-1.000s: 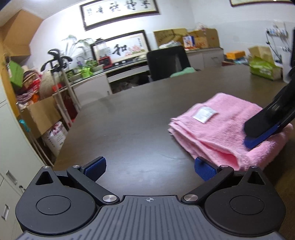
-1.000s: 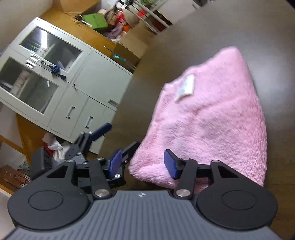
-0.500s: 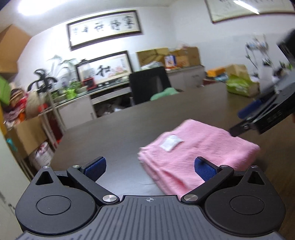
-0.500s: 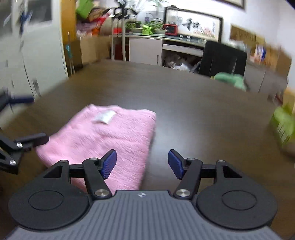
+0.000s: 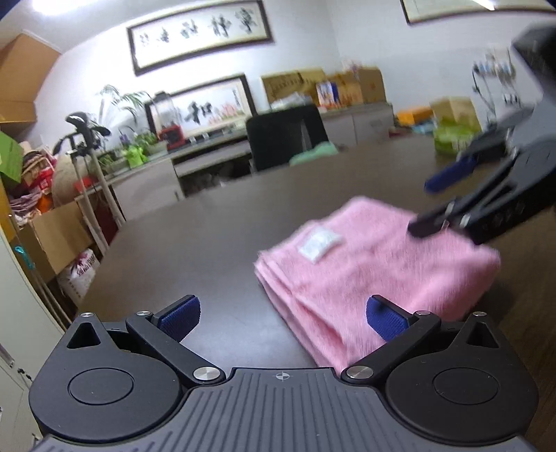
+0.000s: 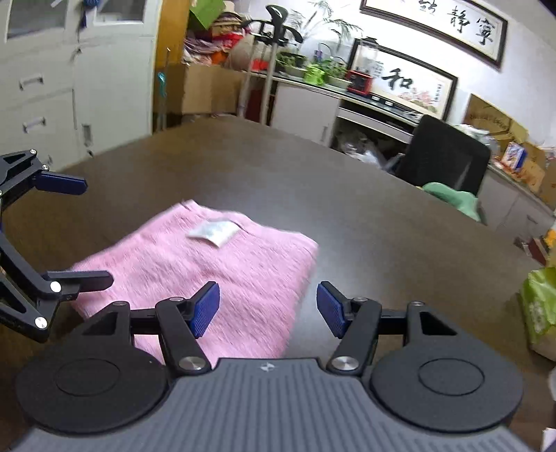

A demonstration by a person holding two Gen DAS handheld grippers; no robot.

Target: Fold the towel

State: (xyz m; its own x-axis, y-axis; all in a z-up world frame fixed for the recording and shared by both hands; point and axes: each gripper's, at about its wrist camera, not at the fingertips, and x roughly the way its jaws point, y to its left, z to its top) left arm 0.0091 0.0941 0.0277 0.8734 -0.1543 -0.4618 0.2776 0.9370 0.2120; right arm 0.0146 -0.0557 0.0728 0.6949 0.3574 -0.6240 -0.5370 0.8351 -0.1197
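Dark wooden table [image 5: 194, 250] carries the folded pink towel [image 5: 375, 264], white label [image 5: 319, 243] facing up. Left gripper [image 5: 281, 316] sits just beside the towel's layered edge, jaws apart, gripping nothing. Right gripper [image 6: 267, 307] hovers at the opposite side, jaws apart and likewise unloaded.

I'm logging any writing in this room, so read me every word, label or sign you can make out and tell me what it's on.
"和": large character on the lower framed picture on the counter.
"宁静" plus further characters, reading uncertain: upper framed calligraphy scroll on the wall.
White care tag on the folded pink towel: blurred, unreadable.
Red print on the white sack by the floor: too small.
Print on the cardboard box: too blurred.
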